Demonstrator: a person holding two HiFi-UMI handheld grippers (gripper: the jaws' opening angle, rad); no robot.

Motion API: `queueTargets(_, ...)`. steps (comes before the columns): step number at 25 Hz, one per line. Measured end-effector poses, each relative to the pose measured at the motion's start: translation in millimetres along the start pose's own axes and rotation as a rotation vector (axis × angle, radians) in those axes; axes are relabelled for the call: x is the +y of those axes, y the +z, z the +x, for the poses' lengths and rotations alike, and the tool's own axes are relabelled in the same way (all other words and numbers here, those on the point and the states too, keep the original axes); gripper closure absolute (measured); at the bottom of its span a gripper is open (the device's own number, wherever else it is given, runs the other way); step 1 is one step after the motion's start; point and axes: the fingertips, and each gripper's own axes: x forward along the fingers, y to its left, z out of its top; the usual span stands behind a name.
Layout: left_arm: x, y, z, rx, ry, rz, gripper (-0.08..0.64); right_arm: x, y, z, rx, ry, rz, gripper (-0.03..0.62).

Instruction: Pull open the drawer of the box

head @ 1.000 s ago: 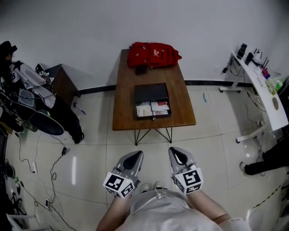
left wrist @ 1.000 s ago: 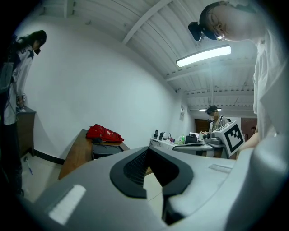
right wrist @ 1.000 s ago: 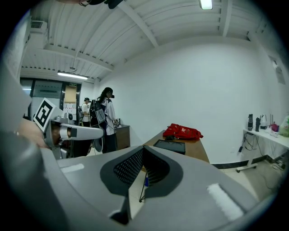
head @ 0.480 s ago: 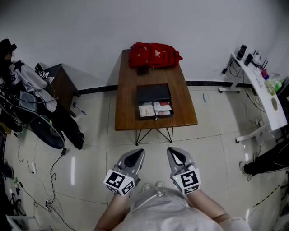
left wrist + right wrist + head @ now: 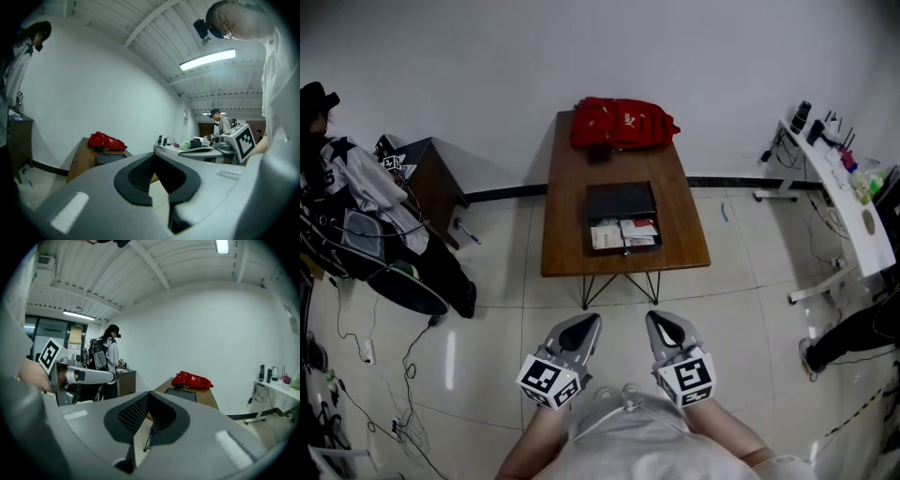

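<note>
The drawer (image 5: 624, 234) stands pulled out of the black box (image 5: 621, 201) toward the claws, with white and red papers showing inside it. The box sits on the wooden table (image 5: 567, 216), straight ahead of both claws and well apart from them, with bare floor tiles between. Beyond the box, at the table's far end, lies a red backpack (image 5: 623, 124).

The left claw (image 5: 581, 323) and the right claw (image 5: 664, 322) are held side by side close to the person's body, both pointing at the table. Each has its tips pressed together with nothing between them, and neither touches anything.

A dark cabinet (image 5: 431, 173) stands ahead and to the left of the left claw. A white desk (image 5: 853, 211) with small items runs ahead and to the right of the right claw.
</note>
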Motion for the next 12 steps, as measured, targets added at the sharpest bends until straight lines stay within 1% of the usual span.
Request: queueTargets(12, -4.0, 4.9, -4.1, -0.011, -0.009, 0.003, 0.554, 5.2, 3.7, -4.1, -0.004, -0.002, -0.002, 0.584)
